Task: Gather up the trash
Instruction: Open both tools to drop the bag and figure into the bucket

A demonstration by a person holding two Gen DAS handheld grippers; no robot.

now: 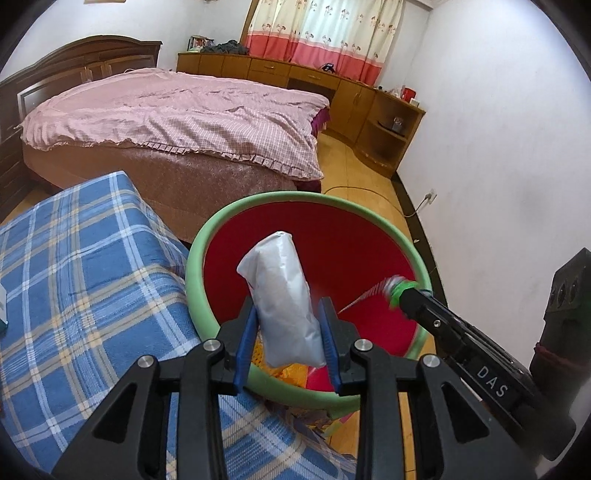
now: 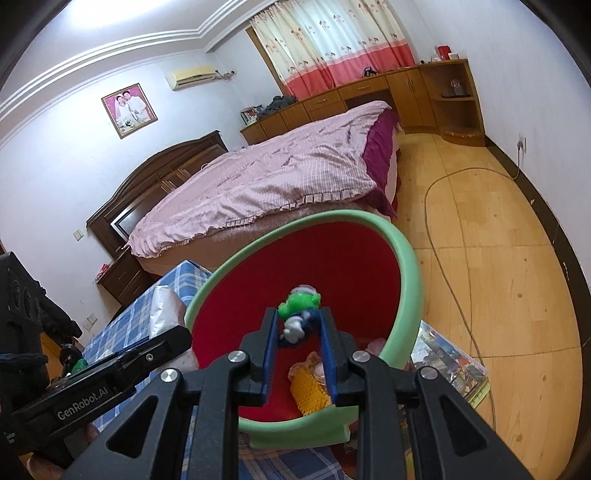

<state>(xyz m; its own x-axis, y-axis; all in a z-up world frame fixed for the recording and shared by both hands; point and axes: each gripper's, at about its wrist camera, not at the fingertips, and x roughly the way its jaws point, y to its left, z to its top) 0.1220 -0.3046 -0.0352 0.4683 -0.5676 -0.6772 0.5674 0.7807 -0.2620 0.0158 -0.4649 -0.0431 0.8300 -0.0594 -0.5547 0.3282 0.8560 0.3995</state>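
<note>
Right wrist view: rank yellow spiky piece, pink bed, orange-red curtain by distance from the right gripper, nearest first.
1. yellow spiky piece: in the red bin, just below the right gripper.
2. pink bed: beyond the bin, mid-room.
3. orange-red curtain: far wall, top of frame.

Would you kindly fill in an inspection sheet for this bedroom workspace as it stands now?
Surface: blue plaid cloth beside the bin.
Job's things: green-rimmed red bin; white paper wad; green-capped wrapper; yellow spiky item in the bin.
Clutter: magazine under the bin's edge.
Grippers: left gripper shut on the wad; right gripper shut on the wrapper, both over the bin.
Cables: cord across the floor.
Surroundings: pink bed, cabinets, curtain.
</note>
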